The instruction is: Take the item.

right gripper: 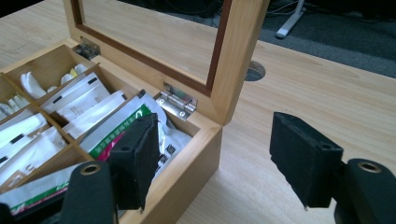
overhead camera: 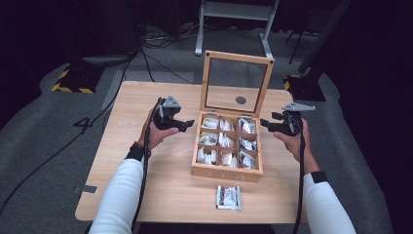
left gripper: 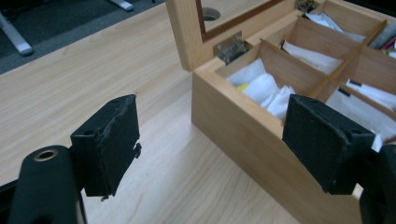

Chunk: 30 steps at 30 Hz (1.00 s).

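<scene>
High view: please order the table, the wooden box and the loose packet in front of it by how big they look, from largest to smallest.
1. table
2. wooden box, lid open
3. packet

The gaps are plain, so nearness to the camera does not change the order.

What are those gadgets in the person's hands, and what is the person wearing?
Each hand holds a black gripper: left gripper, right gripper. Each has two blocky black jaws faced with dark foam pads, a grey three-cornered plate on top, and a black cable trailing back along the arm. The person wears white sleeves and a dark wristband.
</scene>
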Motion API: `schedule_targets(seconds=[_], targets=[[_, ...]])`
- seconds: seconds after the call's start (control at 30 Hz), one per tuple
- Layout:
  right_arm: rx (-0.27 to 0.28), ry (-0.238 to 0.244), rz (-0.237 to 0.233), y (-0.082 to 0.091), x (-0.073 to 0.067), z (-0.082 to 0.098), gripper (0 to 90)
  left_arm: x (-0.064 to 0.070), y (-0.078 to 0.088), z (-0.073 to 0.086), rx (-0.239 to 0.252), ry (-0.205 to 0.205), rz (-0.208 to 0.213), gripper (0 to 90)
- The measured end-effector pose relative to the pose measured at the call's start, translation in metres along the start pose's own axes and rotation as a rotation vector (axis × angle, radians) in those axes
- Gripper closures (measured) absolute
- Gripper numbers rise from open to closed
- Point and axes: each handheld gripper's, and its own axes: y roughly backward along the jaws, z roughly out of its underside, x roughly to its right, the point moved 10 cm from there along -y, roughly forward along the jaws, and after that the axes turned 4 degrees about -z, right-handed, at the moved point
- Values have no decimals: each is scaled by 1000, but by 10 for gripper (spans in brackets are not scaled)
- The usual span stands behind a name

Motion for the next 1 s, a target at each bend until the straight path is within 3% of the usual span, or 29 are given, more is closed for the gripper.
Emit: schedule_targets(seconds=[0.33,0.43,0.67,1.0], targets=[[-27,-8,8,-18,4,-14,366,1,-21,-33,-18,-10,-11,204],[-27,9,25,-22,6,-18,367,0,-29,-35,-30,-14,-24,208],[-45,-41,40,-31,16,-20,337,-7,-45,-35,-55,19,-49,213],[-46,-52,30,-42,18,-24,336,-11,-58,-49,-46,41,-67,246]])
